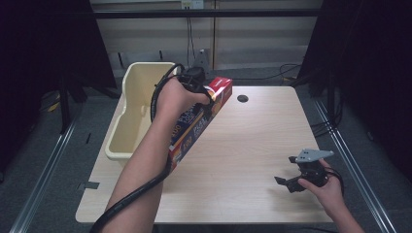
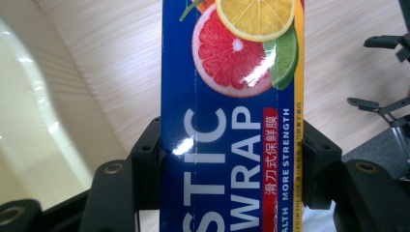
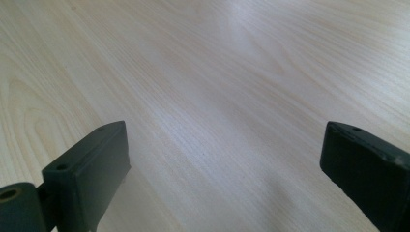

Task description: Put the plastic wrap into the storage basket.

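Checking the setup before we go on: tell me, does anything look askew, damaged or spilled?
Only the plastic wrap box is askew: it hangs slanted, clamped in the left gripper beside the cream bin. Nothing looks spilled or damaged.

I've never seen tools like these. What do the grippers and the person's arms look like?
Both grippers are black, each with two blocky flat-faced jaws. The right gripper carries a grey three-cornered plate. A thick black ribbed cable trails from the left gripper. The forearms are bare, no sleeves showing.
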{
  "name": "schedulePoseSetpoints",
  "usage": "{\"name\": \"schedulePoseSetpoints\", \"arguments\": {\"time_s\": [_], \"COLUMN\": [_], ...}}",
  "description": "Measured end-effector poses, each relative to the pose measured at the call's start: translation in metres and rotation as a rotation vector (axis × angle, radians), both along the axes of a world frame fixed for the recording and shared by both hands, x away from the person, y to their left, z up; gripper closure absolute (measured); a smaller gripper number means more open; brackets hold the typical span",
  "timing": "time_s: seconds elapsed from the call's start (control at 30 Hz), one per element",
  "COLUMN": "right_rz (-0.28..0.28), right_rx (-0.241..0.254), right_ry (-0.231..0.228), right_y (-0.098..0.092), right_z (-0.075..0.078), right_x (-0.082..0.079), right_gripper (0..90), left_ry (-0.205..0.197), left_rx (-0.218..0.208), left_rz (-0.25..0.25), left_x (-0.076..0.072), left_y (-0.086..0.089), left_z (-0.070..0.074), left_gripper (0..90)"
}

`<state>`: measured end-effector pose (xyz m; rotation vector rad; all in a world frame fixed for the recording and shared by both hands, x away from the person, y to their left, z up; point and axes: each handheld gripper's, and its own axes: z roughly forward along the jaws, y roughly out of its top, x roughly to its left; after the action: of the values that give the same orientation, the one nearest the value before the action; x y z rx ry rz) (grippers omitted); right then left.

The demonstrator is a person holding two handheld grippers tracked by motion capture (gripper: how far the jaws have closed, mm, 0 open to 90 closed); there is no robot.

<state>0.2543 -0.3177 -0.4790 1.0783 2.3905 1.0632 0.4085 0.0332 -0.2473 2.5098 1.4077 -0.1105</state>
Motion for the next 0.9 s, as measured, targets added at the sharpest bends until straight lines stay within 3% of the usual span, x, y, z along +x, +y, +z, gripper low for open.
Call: {"name": "schedulePoseSetpoints", "arguments": {"time_s": [0.9], "right_rz": [-0.005], "right_rx": [-0.003], "right_ry": [-0.003], "right_y": [-0.001], "right_z": [0.001], "right_x": [0.0], "right_gripper": [3.3], "left_ry": [-0.018], "left_rx": [-0.001], "left_rz": [0.122], "left_x": [0.002], "left_y": [0.037], "left_z": [0.022], "left_gripper": [41.0]}}
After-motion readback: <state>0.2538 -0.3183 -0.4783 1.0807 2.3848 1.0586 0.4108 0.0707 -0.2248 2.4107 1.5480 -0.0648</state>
